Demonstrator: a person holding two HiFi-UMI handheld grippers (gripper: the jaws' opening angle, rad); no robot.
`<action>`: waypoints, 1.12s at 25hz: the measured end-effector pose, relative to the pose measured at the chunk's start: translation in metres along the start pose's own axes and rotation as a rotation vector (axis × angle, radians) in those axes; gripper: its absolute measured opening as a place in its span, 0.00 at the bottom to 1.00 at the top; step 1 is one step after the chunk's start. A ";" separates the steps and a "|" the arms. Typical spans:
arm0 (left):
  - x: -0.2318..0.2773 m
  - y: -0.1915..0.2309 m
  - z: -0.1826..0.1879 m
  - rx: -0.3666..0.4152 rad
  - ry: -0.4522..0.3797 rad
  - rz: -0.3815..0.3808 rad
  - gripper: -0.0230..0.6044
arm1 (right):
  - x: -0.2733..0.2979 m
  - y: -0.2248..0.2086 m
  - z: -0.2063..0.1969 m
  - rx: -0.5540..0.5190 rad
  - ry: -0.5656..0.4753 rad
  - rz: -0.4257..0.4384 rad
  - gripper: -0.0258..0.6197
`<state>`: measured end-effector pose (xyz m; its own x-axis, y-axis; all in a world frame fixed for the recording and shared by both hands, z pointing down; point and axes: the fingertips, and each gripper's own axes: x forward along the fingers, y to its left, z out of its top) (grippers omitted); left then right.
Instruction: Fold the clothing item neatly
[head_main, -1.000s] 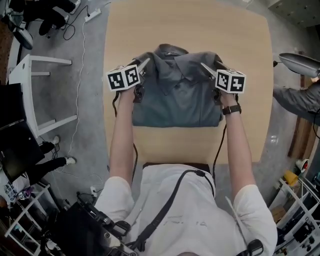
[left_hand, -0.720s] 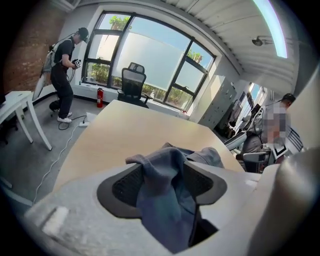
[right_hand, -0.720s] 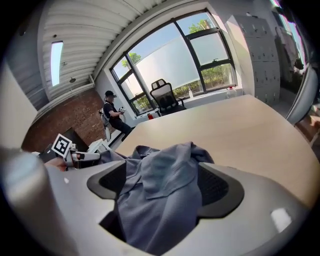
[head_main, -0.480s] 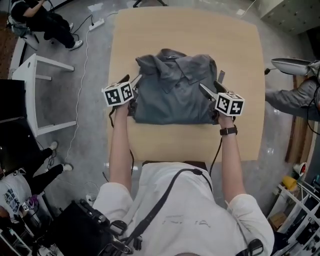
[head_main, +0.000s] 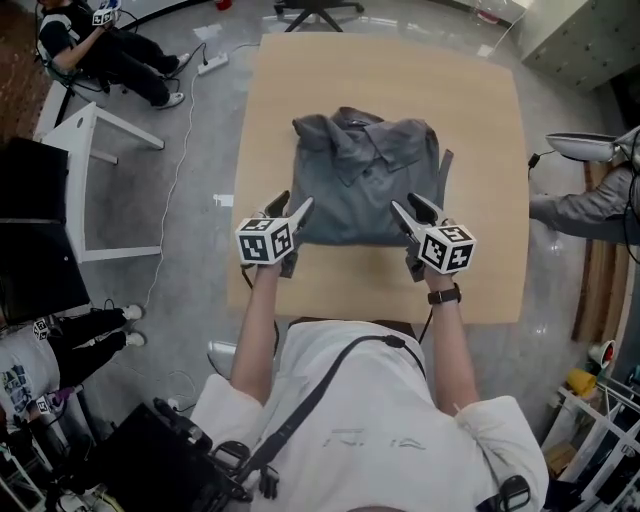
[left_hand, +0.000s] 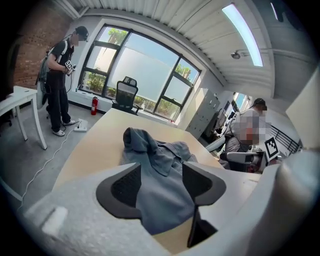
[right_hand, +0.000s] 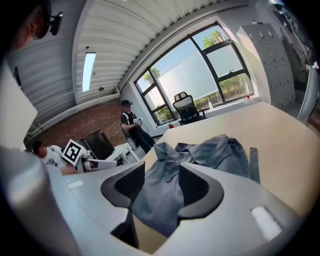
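A grey collared shirt (head_main: 365, 180) lies folded into a rough rectangle on the light wooden table (head_main: 480, 120), collar toward the far side. My left gripper (head_main: 295, 202) hovers at the shirt's near left corner and my right gripper (head_main: 405, 203) at its near right corner. The jaws of both are closing, with no cloth pinched between the pads. In the left gripper view the shirt (left_hand: 150, 145) lies beyond the left gripper (left_hand: 160, 175). The right gripper view likewise shows the shirt (right_hand: 215, 147) past the right gripper (right_hand: 162, 175).
A white side table (head_main: 85, 180) stands on the floor to the left. A person (head_main: 90, 50) sits at the far left, and another person's arm (head_main: 590, 200) reaches in at the right. An office chair base (head_main: 315, 10) stands beyond the table.
Both grippers have drawn back toward me, from the shirt's upper sides to its near corners. The shirt stays flat on the table.
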<state>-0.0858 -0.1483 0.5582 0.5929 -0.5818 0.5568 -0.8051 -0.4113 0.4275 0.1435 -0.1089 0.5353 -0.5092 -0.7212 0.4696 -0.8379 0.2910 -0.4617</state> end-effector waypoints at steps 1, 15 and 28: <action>-0.005 -0.006 -0.007 -0.002 0.003 -0.017 0.44 | -0.002 0.009 -0.002 0.017 -0.024 0.025 0.34; -0.049 -0.038 -0.087 -0.007 0.065 -0.089 0.03 | -0.019 0.065 -0.084 0.048 0.016 0.082 0.04; -0.048 0.024 -0.137 -0.018 0.119 0.061 0.09 | -0.061 -0.026 -0.119 -0.006 0.066 -0.265 0.04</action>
<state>-0.1307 -0.0340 0.6392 0.5419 -0.5175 0.6622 -0.8398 -0.3645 0.4023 0.1731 0.0023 0.6090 -0.2832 -0.7303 0.6216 -0.9447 0.1009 -0.3119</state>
